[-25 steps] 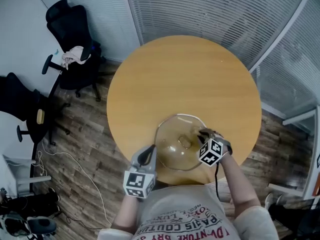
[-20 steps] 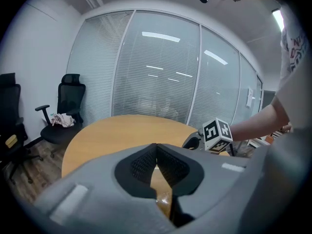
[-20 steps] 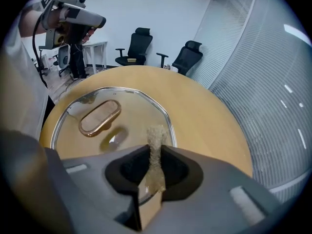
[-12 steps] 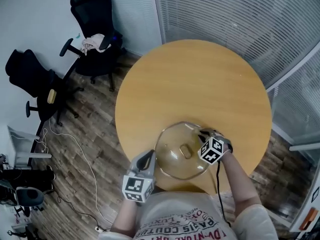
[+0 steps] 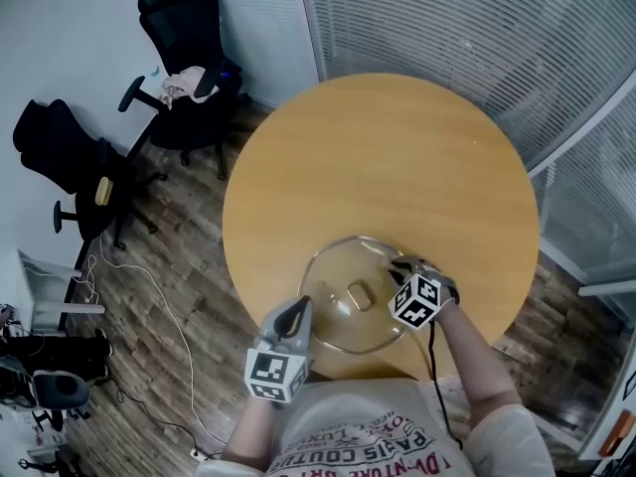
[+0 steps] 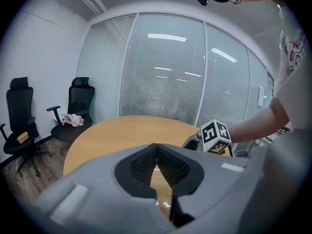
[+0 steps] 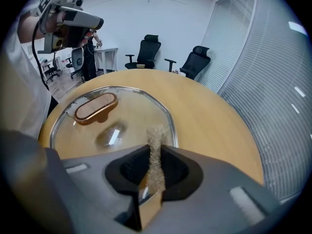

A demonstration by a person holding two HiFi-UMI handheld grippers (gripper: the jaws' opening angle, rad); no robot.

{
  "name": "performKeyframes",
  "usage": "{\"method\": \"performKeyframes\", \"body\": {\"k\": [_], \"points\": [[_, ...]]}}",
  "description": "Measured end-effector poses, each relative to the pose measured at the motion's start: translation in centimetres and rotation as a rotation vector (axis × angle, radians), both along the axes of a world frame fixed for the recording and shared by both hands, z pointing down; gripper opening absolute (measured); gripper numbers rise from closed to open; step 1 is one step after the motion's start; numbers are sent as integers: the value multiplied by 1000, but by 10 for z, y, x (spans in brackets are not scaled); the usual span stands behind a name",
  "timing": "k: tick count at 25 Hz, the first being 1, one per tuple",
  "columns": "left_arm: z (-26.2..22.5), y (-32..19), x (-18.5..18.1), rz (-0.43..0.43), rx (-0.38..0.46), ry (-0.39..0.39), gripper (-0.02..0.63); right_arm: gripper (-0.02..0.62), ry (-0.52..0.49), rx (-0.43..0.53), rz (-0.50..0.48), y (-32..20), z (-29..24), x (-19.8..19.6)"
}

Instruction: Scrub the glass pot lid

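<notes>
Round wooden table (image 5: 397,147) in a glass-walled office; black office chairs (image 5: 184,78) far left. The glass pot lid (image 5: 338,266) lies flat at the table's near edge.

- Left gripper (image 5: 297,309): jaws pressed together, apparently on the lid's near-left rim, bracing it.
- Lid handle (image 5: 357,293): oblong, at centre.
- Right gripper (image 5: 402,266): jaws pinching a coarse tan scouring pad (image 7: 156,150), upright, over the lid's right rim.

From the pad, the handle lies ahead and leftward across bare glass. The right gripper is better placed for scrubbing.
</notes>
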State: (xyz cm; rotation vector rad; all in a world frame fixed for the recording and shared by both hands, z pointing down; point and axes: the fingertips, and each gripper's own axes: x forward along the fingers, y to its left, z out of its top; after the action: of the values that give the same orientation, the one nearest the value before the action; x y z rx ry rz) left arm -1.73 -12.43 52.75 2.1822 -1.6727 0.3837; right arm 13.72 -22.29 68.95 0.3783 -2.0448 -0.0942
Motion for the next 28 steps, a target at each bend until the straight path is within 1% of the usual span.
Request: {"method": "performKeyframes", "body": {"k": [2, 5, 9, 14, 17, 24, 28], "points": [[-1, 2, 6, 13, 4, -1, 8, 64, 0, -13, 15, 9, 0, 7], [-5, -6, 9, 26, 20, 6, 8, 64, 8, 5, 21, 19, -1, 15], [-8, -14, 14, 99, 36, 23, 8, 64, 9, 31, 45, 35, 1, 21], [-15, -19, 27, 196, 59, 25, 8, 64, 0, 24, 136, 49, 1, 33], [-13, -19, 31, 245, 56, 31, 8, 64, 10, 17, 184, 60, 2, 39], [-12, -13, 26, 326, 39, 45, 8, 64, 17, 4, 306, 83, 1, 44], [-15, -3, 18, 373, 30, 49, 8, 64, 36, -15, 352, 101, 0, 41]]}}
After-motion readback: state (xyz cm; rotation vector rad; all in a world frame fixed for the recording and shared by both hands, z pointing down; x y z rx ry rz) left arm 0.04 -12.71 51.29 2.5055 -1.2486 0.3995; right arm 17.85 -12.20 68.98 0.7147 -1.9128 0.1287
